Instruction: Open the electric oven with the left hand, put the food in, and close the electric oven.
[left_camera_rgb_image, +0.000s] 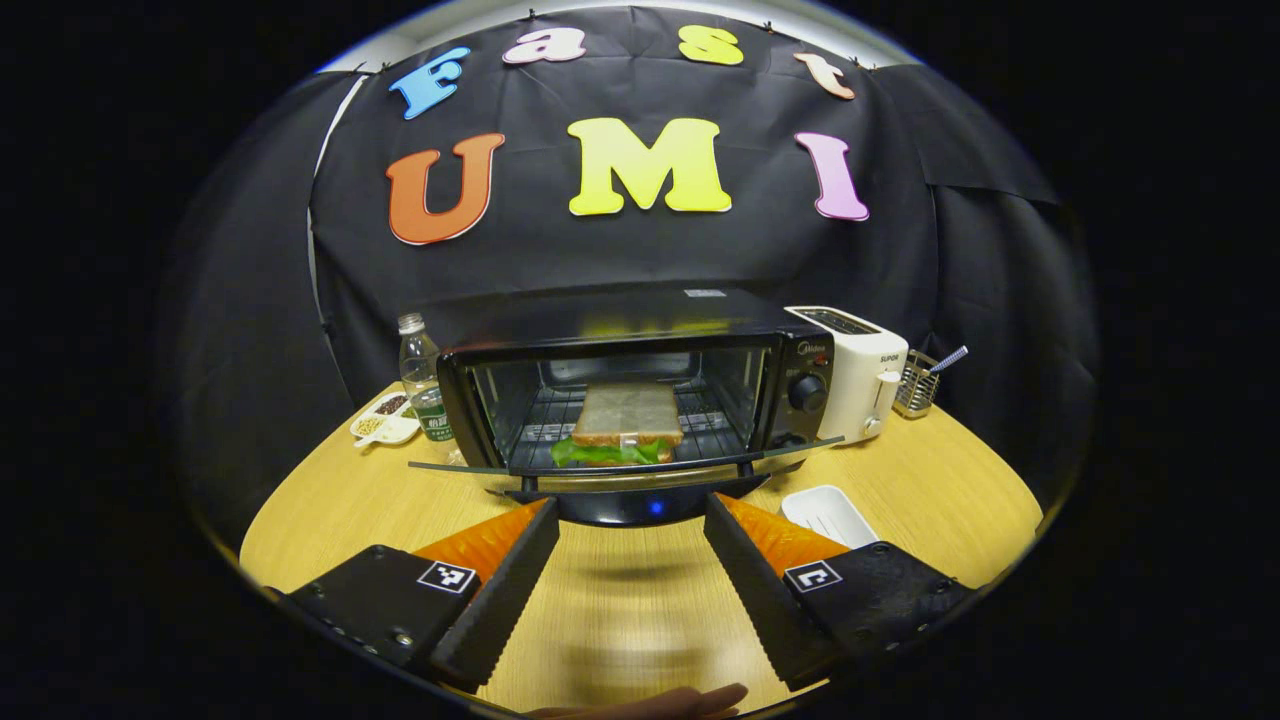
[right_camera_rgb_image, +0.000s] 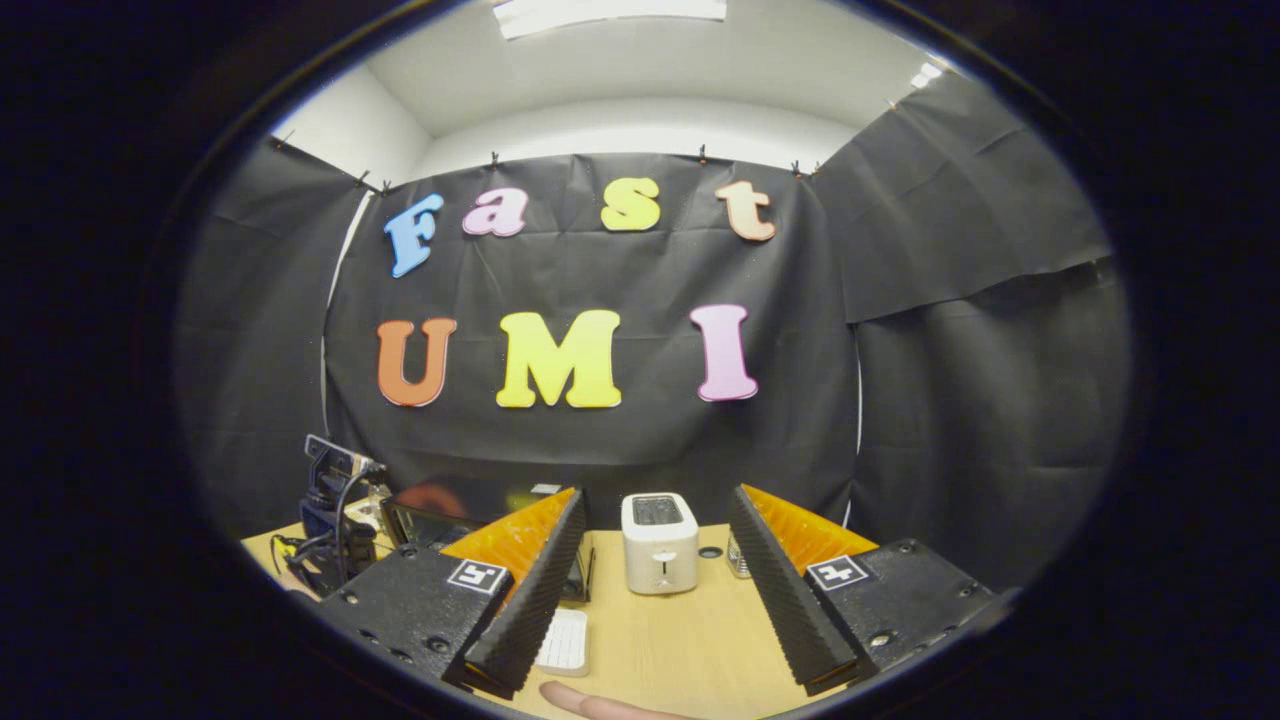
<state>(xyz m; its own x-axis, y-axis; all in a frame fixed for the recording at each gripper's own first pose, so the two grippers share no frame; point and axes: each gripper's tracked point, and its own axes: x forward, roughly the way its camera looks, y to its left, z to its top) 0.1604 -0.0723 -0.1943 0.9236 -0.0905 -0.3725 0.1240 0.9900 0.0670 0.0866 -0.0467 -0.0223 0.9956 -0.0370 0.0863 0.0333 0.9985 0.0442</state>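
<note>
Left gripper view faces the oven (left_camera_rgb_image: 640, 400), door (left_camera_rgb_image: 625, 468) down, sandwich (left_camera_rgb_image: 627, 425) on its rack; left gripper (left_camera_rgb_image: 630, 570) spread wide, empty. Right gripper view adds right gripper (right_camera_rgb_image: 655, 580), wide, empty, before the toaster (right_camera_rgb_image: 659, 543).

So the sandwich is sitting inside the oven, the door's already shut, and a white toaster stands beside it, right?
Not quite: the oven door is open, hanging down flat in front, as the left gripper view shows. The sandwich is inside the oven, and the white toaster stands beside it.
</note>
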